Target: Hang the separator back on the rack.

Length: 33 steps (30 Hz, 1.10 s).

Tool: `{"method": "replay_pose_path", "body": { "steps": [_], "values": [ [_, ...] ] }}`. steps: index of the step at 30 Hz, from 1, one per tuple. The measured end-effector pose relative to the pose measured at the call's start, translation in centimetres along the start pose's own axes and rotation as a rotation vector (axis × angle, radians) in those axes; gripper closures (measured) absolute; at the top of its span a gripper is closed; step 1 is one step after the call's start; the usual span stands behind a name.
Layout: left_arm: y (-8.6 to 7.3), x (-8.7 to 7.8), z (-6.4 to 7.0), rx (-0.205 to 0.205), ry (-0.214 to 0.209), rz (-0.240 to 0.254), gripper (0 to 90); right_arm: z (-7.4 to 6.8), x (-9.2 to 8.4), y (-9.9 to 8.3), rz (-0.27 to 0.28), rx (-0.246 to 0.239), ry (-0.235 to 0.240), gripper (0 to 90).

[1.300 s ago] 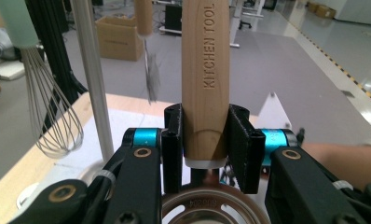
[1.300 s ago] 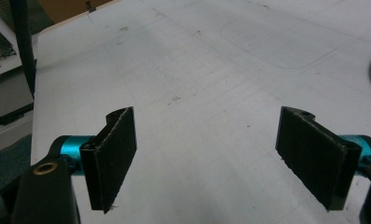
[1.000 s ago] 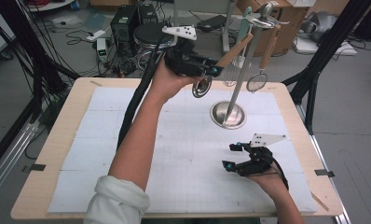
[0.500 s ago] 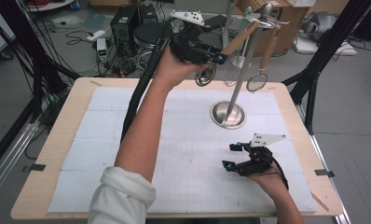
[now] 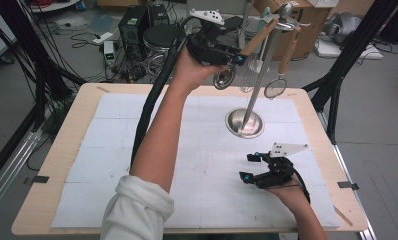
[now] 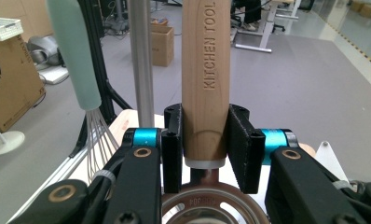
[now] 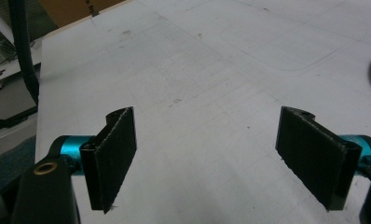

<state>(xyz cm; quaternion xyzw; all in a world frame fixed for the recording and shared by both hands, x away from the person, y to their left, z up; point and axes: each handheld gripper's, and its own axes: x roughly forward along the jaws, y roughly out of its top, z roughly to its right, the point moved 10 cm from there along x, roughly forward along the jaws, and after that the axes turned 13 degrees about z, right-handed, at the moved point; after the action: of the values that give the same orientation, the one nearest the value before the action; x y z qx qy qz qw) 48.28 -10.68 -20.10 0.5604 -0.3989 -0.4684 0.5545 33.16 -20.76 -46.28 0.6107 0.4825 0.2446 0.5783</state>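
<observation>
room: workshop floor lay behind the surface (image 5: 77,150), with a cardboard box (image 5: 307,30), loose cables and a black computer case (image 5: 134,25) on the grey floor.
surface: i saw a wooden top covered by a white gridded mat (image 5: 197,165), bare apart from the stand and my right hand.
stand: i noted a round metal base (image 5: 244,123) sitting toward the far right of the mat, with a slim metal pole (image 5: 259,75) rising from it to a hook head at the top.
hanging tools: i made out a whisk (image 5: 247,82) with a pale green handle (image 6: 74,51) just beside the pole, and a small strainer (image 5: 275,88) on a wooden handle on the pole's right side.
task tool: i had a wooden-handled strainer (image 5: 224,77) up in the air near the top of the stand, above the far edge of the surface; its handle (image 6: 205,70) was stamped "kitchen tool", with the metal ring of the bowl below the grip.
left gripper (image 5: 222,55): i held it raised at the stand's height; its fingers (image 6: 172,144) were pinching the lower end of the wooden handle from both sides.
right gripper (image 5: 259,167): i kept it low over the near right part of the mat, well apart from the stand base; its fingers (image 7: 111,154) stood spread wide with nothing but mat between them.
left arm: i reached forward with a white sleeve (image 5: 137,210) rolled at the elbow.
</observation>
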Motion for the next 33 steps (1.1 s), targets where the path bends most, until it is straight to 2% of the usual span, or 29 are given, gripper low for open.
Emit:
{"method": "replay_pose_path", "body": {
  "steps": [5, 10, 17, 27, 30, 32, 33],
  "values": [
    [-0.3, 0.1, -0.3, -0.004, 0.004, -0.012, 68.8, 0.0, 0.0, 0.0, -0.002, 0.000, 0.000, 19.7],
    [-0.8, 0.6, -0.4, 0.009, 0.020, -0.041, 68.7, -0.1, 0.1, -0.1, -0.004, 0.000, 0.001, 19.7],
    [-1.6, 1.6, -0.8, -0.014, 0.052, -0.064, 68.8, -0.1, 0.1, -0.1, -0.004, 0.002, 0.001, 19.7],
    [-2.6, 2.8, -1.3, -0.031, 0.059, -0.085, 68.9, 0.0, 0.0, -0.2, -0.007, 0.004, 0.000, 19.7],
    [-2.8, 3.1, -1.3, -0.034, 0.050, -0.092, 68.7, 0.1, 0.0, -0.2, -0.008, 0.003, -0.002, 19.7],
    [-2.9, 3.2, -1.3, -0.032, 0.048, -0.088, 67.2, 0.1, 0.0, -0.2, -0.008, 0.003, -0.001, 19.7],
    [-2.9, 3.2, -1.2, -0.041, 0.055, -0.080, 61.7, 0.1, 0.0, -0.2, -0.008, 0.003, 0.000, 19.7]
  ]
}}
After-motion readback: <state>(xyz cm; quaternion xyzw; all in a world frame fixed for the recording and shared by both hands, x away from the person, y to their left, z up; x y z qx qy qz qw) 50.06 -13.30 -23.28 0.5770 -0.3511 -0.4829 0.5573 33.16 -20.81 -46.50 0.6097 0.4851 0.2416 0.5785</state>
